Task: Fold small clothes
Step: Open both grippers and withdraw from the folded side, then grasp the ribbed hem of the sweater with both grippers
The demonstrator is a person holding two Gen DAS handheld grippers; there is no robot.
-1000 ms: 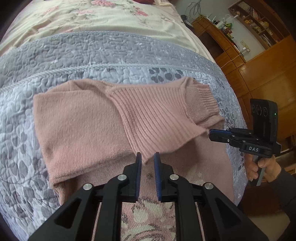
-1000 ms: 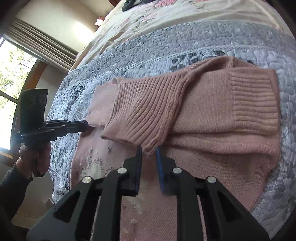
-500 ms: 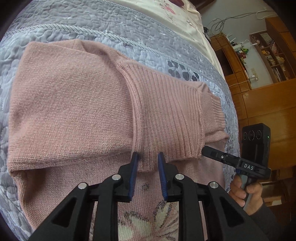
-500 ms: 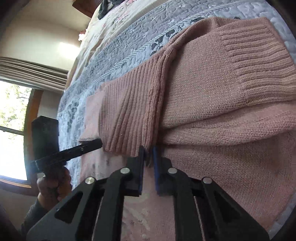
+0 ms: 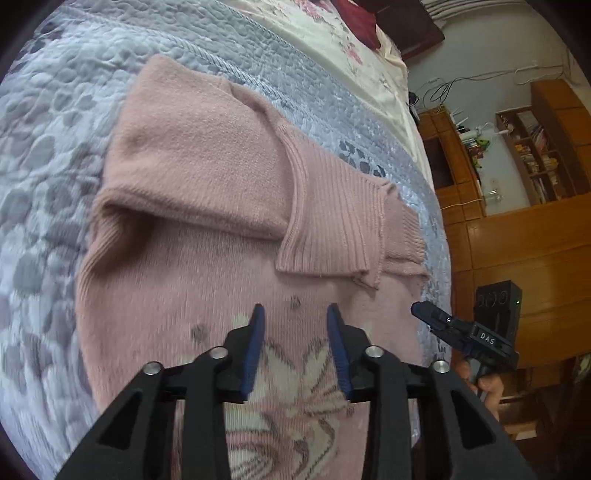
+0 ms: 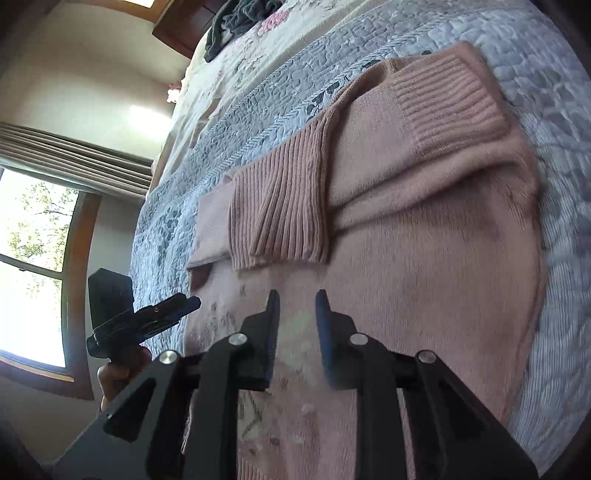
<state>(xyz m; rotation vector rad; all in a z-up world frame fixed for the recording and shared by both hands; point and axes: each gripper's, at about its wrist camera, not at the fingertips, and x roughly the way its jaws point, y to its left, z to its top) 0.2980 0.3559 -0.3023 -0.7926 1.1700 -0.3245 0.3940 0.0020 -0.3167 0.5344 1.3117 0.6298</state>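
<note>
Daylit, fisheye-warped, slightly motion-blurred.

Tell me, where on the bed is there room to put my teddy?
Bare grey quilt lies beside the pink sweater, and the cream floral cover beyond it is free up to the dark clothes. The middle is crowded.

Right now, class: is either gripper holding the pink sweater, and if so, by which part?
Neither. The left gripper and right gripper are open above the pink sweater, holding nothing.

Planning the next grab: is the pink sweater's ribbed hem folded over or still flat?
Folded over. The ribbed hem lies on the pink sweater above its flower pattern; both tools are open and clear.
</note>
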